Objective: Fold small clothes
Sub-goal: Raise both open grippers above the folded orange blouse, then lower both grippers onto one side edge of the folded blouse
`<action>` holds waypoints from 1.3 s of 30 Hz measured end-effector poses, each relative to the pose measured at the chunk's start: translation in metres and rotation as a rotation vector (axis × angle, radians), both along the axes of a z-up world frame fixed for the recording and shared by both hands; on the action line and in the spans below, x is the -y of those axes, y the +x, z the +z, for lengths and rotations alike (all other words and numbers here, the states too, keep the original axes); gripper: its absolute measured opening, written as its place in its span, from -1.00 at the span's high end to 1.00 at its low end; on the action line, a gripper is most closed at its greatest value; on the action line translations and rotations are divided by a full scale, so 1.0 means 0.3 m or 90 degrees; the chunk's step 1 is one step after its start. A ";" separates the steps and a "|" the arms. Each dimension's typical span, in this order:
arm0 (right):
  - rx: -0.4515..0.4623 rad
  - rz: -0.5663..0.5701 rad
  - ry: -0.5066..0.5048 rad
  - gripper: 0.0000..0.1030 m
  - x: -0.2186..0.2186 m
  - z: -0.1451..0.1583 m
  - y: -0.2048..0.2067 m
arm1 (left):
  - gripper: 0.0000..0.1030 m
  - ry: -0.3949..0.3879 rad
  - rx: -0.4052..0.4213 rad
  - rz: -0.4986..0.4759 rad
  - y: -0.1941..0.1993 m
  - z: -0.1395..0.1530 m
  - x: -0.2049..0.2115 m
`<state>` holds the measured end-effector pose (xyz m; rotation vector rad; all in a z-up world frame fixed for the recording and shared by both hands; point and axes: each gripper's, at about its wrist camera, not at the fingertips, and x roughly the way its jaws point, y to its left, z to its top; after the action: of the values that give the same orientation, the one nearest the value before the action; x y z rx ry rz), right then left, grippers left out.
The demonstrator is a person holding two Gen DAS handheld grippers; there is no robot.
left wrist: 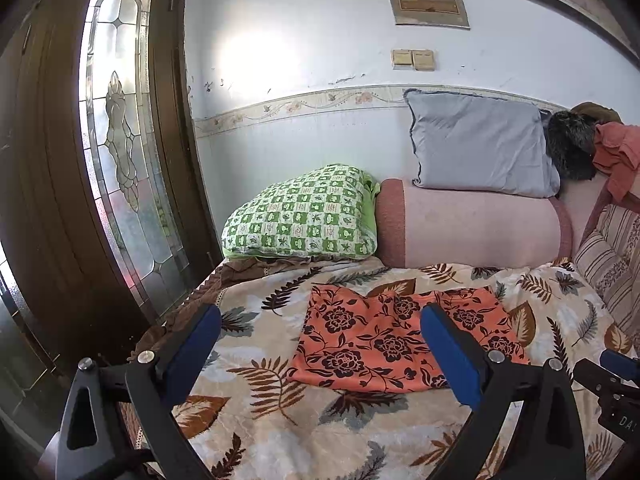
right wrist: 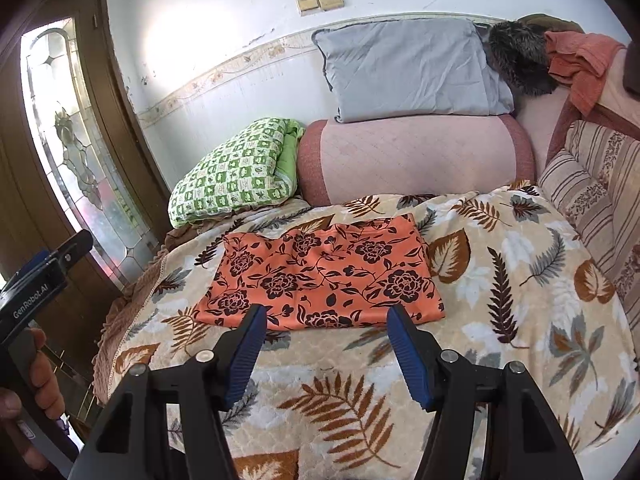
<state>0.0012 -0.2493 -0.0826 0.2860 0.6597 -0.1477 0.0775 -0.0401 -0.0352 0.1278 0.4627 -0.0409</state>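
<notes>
An orange cloth with dark flowers [left wrist: 384, 340] [right wrist: 324, 274] lies folded flat in a rectangle on the leaf-patterned blanket [left wrist: 280, 420] [right wrist: 500, 300]. My left gripper [left wrist: 320, 316] hovers above the cloth's near side, jaws wide apart, blue pads bare. My right gripper [right wrist: 324, 316] hangs over the cloth's near edge, also open with nothing between its fingers. In the right wrist view the left gripper's body [right wrist: 36, 292] appears at the left edge, held by a person's hand [right wrist: 44, 384]. The right gripper's tip [left wrist: 620, 364] shows at the far right of the left wrist view.
A green checked pillow [left wrist: 300, 216] [right wrist: 236, 172], a pink bolster [left wrist: 472, 224] [right wrist: 412, 156] and a grey pillow [left wrist: 480, 144] [right wrist: 404, 68] line the wall. Striped cushions [right wrist: 592, 184] and a heap of clothes [right wrist: 576, 60] sit at the right. A wooden door with a glass pane [left wrist: 116, 140] stands left.
</notes>
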 end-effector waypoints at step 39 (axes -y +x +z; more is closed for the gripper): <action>-0.042 -0.015 0.052 -0.28 0.077 -0.148 0.104 | -0.94 0.016 -0.107 -0.011 0.206 -0.247 0.014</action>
<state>0.0324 -0.2723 -0.1269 0.3692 0.7287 -0.1532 0.1394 -0.0442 -0.1092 0.1537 0.6298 -0.0623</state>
